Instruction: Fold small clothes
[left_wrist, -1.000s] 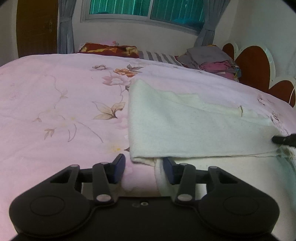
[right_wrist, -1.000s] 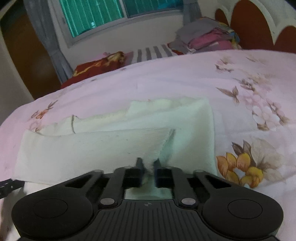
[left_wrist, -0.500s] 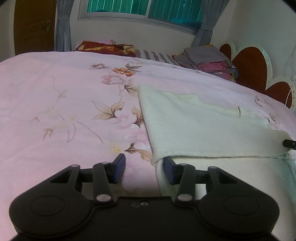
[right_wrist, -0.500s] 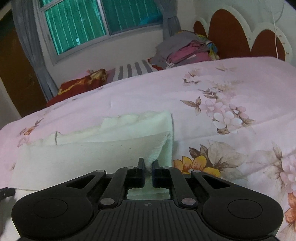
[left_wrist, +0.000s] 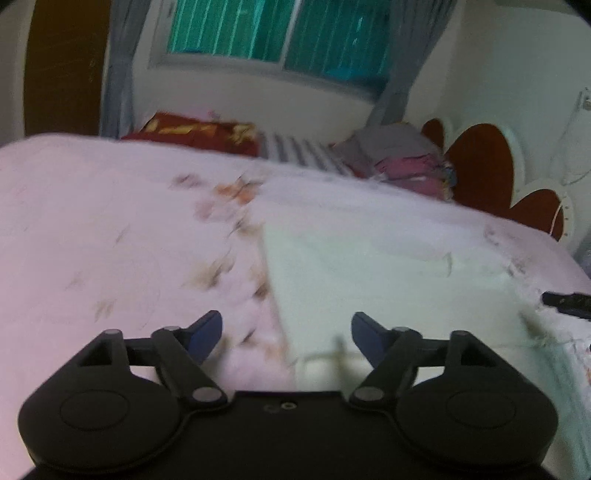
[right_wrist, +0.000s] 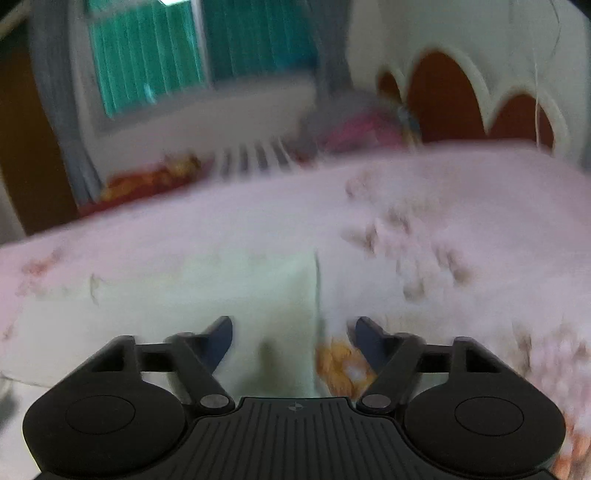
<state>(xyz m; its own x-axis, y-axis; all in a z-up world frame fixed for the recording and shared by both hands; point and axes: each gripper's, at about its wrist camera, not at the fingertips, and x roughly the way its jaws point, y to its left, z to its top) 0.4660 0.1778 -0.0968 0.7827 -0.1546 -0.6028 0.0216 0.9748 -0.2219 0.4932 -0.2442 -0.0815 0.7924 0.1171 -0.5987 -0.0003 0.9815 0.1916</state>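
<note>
A cream-white folded cloth (left_wrist: 388, 288) lies flat on the pink floral bedspread (left_wrist: 110, 240). In the left wrist view its left edge runs up from between my fingers. My left gripper (left_wrist: 286, 338) is open and empty just above the cloth's near left corner. In the right wrist view the cloth (right_wrist: 207, 295) fills the lower left, its right edge near the middle. My right gripper (right_wrist: 293, 339) is open and empty over the cloth's near right corner. The right gripper's tip (left_wrist: 567, 301) shows at the right edge of the left wrist view. Both views are blurred.
A stack of folded clothes (left_wrist: 402, 162) sits at the far side of the bed beside a red pillow (left_wrist: 199, 133) and a striped one (left_wrist: 295, 155). A red and white scalloped headboard (left_wrist: 487, 162) stands on the right. A window with curtains is behind.
My right gripper has let go of the cloth corner and opened. My left gripper has opened wider. Both grippers have lifted and the cloth now lies folded flat.
</note>
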